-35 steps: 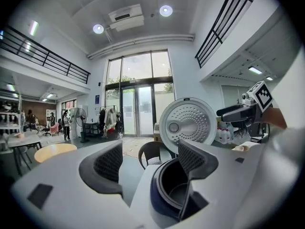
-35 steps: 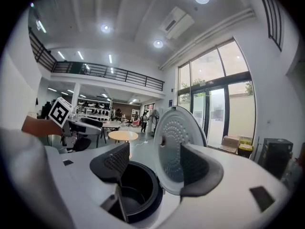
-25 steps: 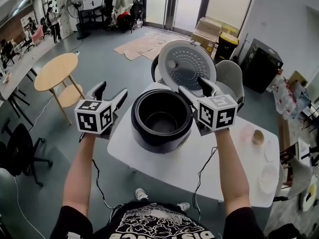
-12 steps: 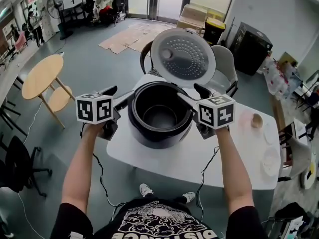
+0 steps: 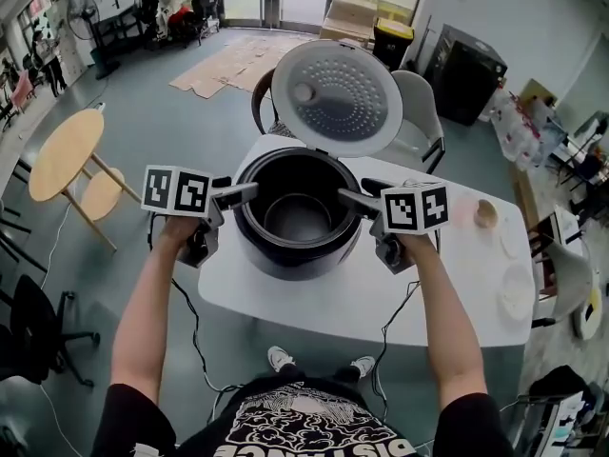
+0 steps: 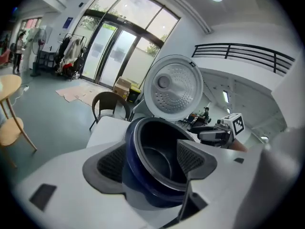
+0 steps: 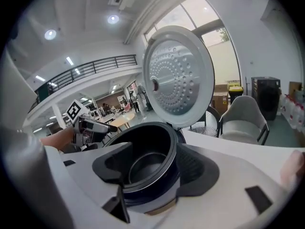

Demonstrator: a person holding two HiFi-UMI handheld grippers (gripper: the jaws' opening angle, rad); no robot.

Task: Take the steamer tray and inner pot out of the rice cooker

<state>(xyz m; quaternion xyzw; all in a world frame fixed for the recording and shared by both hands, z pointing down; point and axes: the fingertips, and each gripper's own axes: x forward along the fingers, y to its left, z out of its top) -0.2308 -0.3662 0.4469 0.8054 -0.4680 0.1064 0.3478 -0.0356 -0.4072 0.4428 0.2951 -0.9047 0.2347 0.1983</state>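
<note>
Grey-floored open hall; white table in the middle, rice cooker standing towards its far left edge. Lid is hinged fully up behind the cooker.

Pose: the person stands on the near side of the cooker, both forearms stretched forward.
- Left hand holds the left gripper at the cooker's left side, nose tipped downward.
- Right hand holds the right gripper at the cooker's right side, tipped down likewise.

Left gripper: jaws apart and straddling the cooker's rim, one jaw outside the body, the other inside the opening. No pad seen pressing.

Right gripper: jaws have just been closing but stand apart. The rim is between them, one jaw inside, one outside. Not clamped.

Contents: inner pot sits seated in the cooker, dark, its bare bottom showing.

Right of the cooker, well apart, on the same table: small bowl and a pale plate.
</note>
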